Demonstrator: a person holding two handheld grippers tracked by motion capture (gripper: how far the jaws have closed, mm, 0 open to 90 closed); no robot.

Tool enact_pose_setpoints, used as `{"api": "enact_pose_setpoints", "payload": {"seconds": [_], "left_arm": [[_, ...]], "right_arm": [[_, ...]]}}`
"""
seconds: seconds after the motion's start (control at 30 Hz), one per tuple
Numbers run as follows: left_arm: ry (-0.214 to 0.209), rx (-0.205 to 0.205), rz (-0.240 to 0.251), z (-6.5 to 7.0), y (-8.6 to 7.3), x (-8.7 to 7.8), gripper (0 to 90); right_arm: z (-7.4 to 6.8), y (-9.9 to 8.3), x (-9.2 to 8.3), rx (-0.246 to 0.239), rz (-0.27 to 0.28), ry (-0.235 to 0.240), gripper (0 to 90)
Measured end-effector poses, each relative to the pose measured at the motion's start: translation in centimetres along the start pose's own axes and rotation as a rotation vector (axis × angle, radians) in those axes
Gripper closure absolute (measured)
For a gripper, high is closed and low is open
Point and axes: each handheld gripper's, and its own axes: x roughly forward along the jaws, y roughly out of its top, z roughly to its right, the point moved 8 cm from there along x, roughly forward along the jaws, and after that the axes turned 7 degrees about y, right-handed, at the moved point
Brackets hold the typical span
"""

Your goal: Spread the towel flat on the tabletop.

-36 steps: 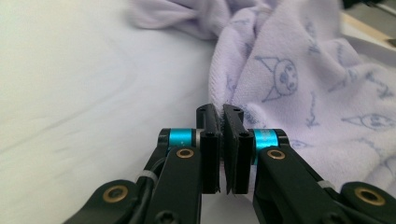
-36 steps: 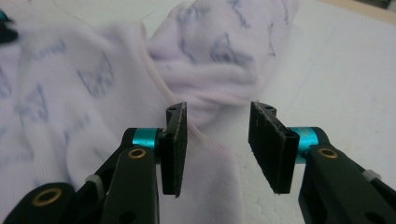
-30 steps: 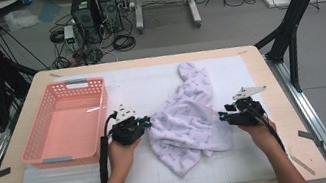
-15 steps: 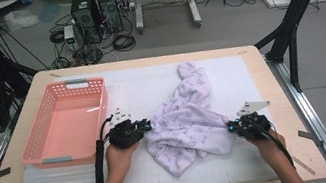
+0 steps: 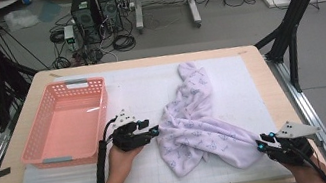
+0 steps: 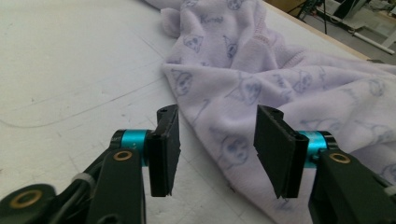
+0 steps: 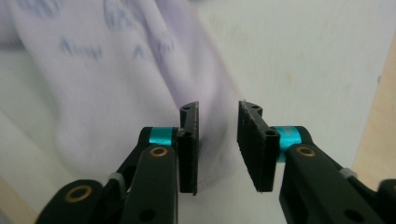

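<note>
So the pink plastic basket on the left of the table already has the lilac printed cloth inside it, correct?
Not quite. The pink plastic basket does sit at the table's left, but it holds nothing. The lilac printed cloth lies spread on the white mat beside it, to its right, between the two tools. The high view shows this.

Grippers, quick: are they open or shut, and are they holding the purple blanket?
Left gripper: open, jaws just opening, over the blanket edge, not pinching it.
Right gripper: open, jaws just parting, blanket corner below them, nothing gripped.
</note>
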Motion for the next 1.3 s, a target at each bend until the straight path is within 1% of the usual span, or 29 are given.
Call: {"api": "enact_pose_setpoints", "payload": {"seconds": [0.03, 0.1, 0.17, 0.23, 0.37, 0.47, 0.57, 0.67, 0.7, 0.73, 0.77, 0.8, 0.83, 0.87, 0.9, 0.97, 1.03, 1.13, 1.2, 1.23, 1.3], "left_arm": [[-0.001, 0.003, 0.009, 0.0, -0.1, -0.1, 49.0], [-0.002, 0.015, -0.004, 0.1, -0.5, 0.0, 48.8], [-0.005, 0.024, -0.016, 0.2, -0.7, 0.1, 48.2], [-0.005, 0.029, -0.010, 0.2, -0.7, 0.0, 48.2], [-0.001, 0.037, -0.011, 0.0, -0.8, -0.4, 48.2], [0.004, 0.033, -0.014, -0.2, -1.1, -0.6, 48.3], [0.007, 0.034, -0.016, -0.3, -1.2, -0.6, 48.5], [0.006, 0.034, -0.019, -0.2, -1.3, -0.5, 48.6], [0.003, 0.035, -0.018, -0.2, -1.3, -0.6, 48.6], [0.001, 0.034, -0.017, -0.1, -1.3, -0.6, 48.7], [0.002, 0.031, -0.017, -0.1, -1.3, -0.6, 48.7], [0.002, 0.029, -0.014, -0.2, -1.3, -0.6, 48.7], [0.004, 0.027, -0.012, -0.3, -1.3, -0.6, 48.8], [0.003, 0.024, -0.014, -0.3, -1.4, -0.7, 48.9], [0.004, 0.021, -0.020, -0.4, -1.5, -0.7, 48.9], [0.011, 0.024, -0.019, -0.4, -1.5, -0.7, 48.9], [0.029, 0.053, -0.019, -0.4, -1.5, -0.7, 49.2], [0.022, 0.044, -0.024, -0.3, -1.6, -0.6, 49.4], [0.014, 0.032, -0.020, -0.2, -1.5, -0.5, 49.4], [0.014, 0.033, -0.023, -0.2, -1.6, -0.5, 49.5], [0.011, 0.025, -0.022, -0.2, -1.6, -0.4, 49.7]], "right_arm": [[-0.1, 0.9, 0.0, -0.005, 0.042, 0.007, 65.3], [-0.5, 2.8, 0.8, -0.013, 0.092, 0.037, 64.4], [-1.0, 4.6, 2.5, -0.021, 0.109, 0.074, 64.4], [-1.5, 6.3, 4.6, -0.041, 0.114, 0.106, 65.2], [-2.4, 9.1, 9.2, -0.055, 0.094, 0.170, 68.7], [-3.0, 10.6, 12.0, -0.063, 0.066, 0.211, 71.9], [-4.0, 11.8, 13.8, -0.090, 0.048, 0.251, 72.7], [-5.0, 12.8, 15.4, -0.102, 0.036, 0.287, 68.9], [-5.2, 12.9, 15.8, -0.106, 0.022, 0.290, 67.1], [-5.4, 12.9, 16.7, -0.098, -0.003, 0.297, 66.8], [-5.6, 12.8, 17.3, -0.095, -0.027, 0.304, 68.0], [-5.7, 12.7, 17.7, -0.101, -0.047, 0.303, 75.8], [-5.7, 12.7, 17.8, -0.114, -0.057, 0.300, 85.2], [-5.6, 12.8, 17.5, -0.114, -0.050, 0.296, 86.8], [-5.2, 13.0, 17.1, -0.109, -0.028, 0.288, 87.3], [-4.2, 13.4, 15.5, -0.087, 0.023, 0.265, 87.5], [-2.8, 13.3, 13.7, -0.070, 0.053, 0.233, 87.5], [-0.4, 12.7, 10.8, -0.049, 0.082, 0.169, 87.5], [1.3, 12.1, 8.9, -0.017, 0.096, 0.122, 87.5], [2.0, 11.9, 8.0, -0.005, 0.106, 0.105, 87.5], [3.3, 11.4, 6.3, 0.021, 0.118, 0.062, 87.5]]}}
